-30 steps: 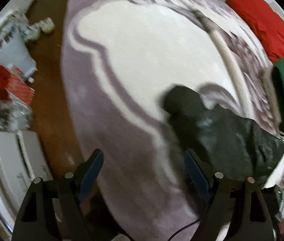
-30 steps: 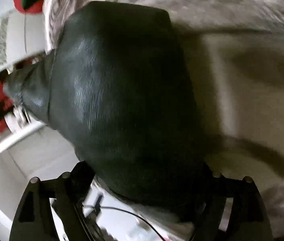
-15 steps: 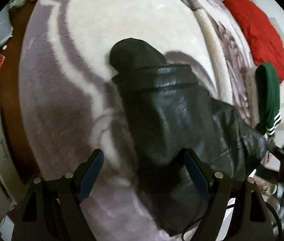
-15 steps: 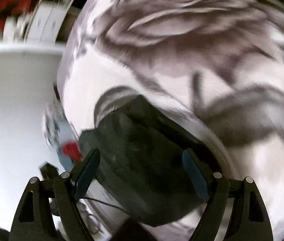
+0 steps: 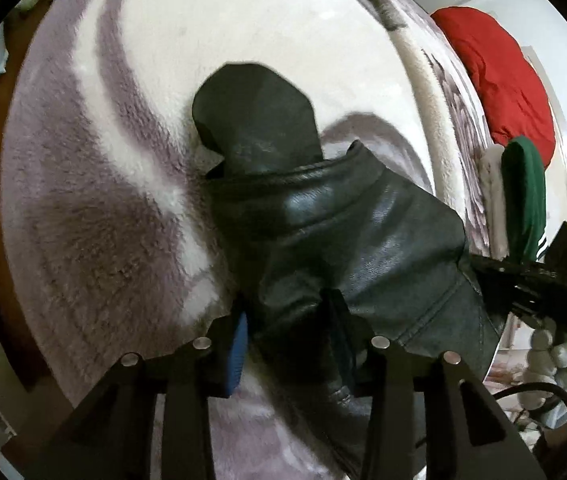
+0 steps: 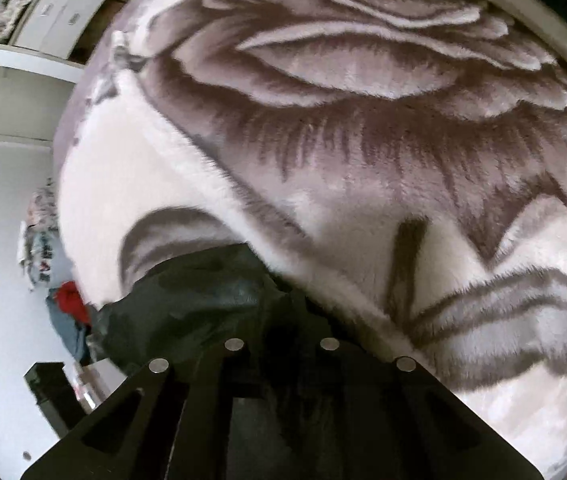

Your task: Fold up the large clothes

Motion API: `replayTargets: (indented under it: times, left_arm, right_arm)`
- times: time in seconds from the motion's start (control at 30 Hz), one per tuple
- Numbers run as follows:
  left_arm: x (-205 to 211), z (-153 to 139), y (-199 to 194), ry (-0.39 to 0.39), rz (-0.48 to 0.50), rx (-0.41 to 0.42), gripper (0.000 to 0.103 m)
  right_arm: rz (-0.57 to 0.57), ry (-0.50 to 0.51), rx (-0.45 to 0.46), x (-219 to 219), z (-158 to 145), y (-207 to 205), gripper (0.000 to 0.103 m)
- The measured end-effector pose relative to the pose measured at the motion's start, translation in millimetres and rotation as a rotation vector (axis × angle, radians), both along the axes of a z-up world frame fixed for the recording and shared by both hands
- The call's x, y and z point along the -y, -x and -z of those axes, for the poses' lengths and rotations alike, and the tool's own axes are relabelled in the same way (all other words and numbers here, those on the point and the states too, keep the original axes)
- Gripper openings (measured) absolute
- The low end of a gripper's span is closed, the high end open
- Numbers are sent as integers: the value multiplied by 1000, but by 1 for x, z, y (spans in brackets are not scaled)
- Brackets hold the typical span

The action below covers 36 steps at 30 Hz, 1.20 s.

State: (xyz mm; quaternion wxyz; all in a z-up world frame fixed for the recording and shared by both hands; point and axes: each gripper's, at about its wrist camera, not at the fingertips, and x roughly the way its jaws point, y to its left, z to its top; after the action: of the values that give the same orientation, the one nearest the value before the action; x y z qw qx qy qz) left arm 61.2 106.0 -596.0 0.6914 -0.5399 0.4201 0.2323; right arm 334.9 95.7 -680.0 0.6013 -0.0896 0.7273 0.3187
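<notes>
A black leather jacket (image 5: 343, 232) with a cloth hood (image 5: 255, 116) lies on the purple and white fleece blanket (image 5: 95, 208). My left gripper (image 5: 287, 332) is shut on the jacket's near edge, with leather bunched between its fingers. The right gripper shows at the right of the left wrist view (image 5: 531, 280), against the jacket's far side. In the right wrist view my right gripper (image 6: 283, 320) is shut on a fold of the jacket (image 6: 195, 296), just over the blanket (image 6: 363, 160).
A red garment (image 5: 499, 76) and a green and white one (image 5: 523, 196) lie at the blanket's far right. White cabinets (image 6: 55, 12) and a clutter of clothes (image 6: 67, 308) stand on the floor beyond the bed's edge.
Both grippers were open and have closed on the jacket. The left one moved in over the jacket's near edge; the right one dropped low onto the blanket.
</notes>
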Motion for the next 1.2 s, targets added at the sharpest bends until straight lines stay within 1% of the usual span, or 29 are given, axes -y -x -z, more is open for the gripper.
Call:
replayTargets:
  times: [0.1,0.17,0.23,0.27,0.3,0.33,0.37,0.4,0.43,0.47,0.53,0.57,0.6,0.67,0.73,0.8,0.87,0.97,1.0,1.07,1.1,1.13,1.17,1.2]
  left_arm:
    - [-4,8,0,28,6,19,41]
    - [-5,4,1,45,19,17,42]
    - [-6,-9,4,58,42,15,43]
    - [-7,-15,7,67,49,23,46]
    - [-7,-20,13,82,54,43,52]
    - [-8,-23,19,97,54,61,57]
    - [-8,-26,27,115,46,77,67]
    - [-8,-27,35,129,35,98,70]
    - [-7,-26,42,143,25,121,70]
    - [-7,-24,46,151,23,134,71]
    - [-6,-14,46,167,27,126,71]
    - [-6,-7,43,180,28,123,71]
    - [-6,-1,40,195,27,135,71]
    - [-8,6,31,215,21,171,72]
    - [-11,7,17,206,27,188,74]
    - [-13,4,4,185,51,177,74]
    - [-15,2,-4,171,77,166,74]
    - [-15,3,-17,156,127,156,75]
    - [-14,4,-21,155,140,155,78]
    - [-14,8,-25,157,158,154,81]
    - [-13,10,-30,157,168,154,84]
    - [-13,11,-33,156,174,155,85]
    - [-14,11,-34,157,175,158,87]
    - [-14,11,-35,157,174,159,87]
  right_arm:
    - [-8,25,4,-3,16,0,7]
    - [-16,42,-2,-2,21,0,8]
    - [5,33,-49,1,16,-3,9]
    - [21,14,-82,5,11,-8,14]
    - [39,-14,-120,14,3,-10,18]
    - [55,-40,-146,22,-3,-11,31]
    - [83,-73,-161,36,-12,-12,52]
    - [125,-102,-163,54,-20,-12,64]
    - [170,-127,-173,72,-25,-10,82]
    - [215,-159,-192,92,-28,-5,86]
    - [296,-216,-238,131,-29,10,86]
    - [324,-252,-246,146,-29,14,86]
    - [371,-301,-243,165,-29,23,86]
    - [441,-330,-262,189,-24,32,86]
    - [529,-373,-280,211,-20,37,86]
    - [613,-414,-286,228,-23,38,86]
    - [641,-425,-272,239,-30,40,87]
    - [600,-403,-285,249,-35,51,90]
    - [576,-386,-304,250,-27,58,91]
    - [544,-345,-389,248,3,76,91]
    - [545,-346,-434,246,19,84,91]
    - [554,-360,-482,243,34,92,91]
    - [575,-396,-542,237,55,101,91]
    - [590,-429,-571,233,68,105,91]
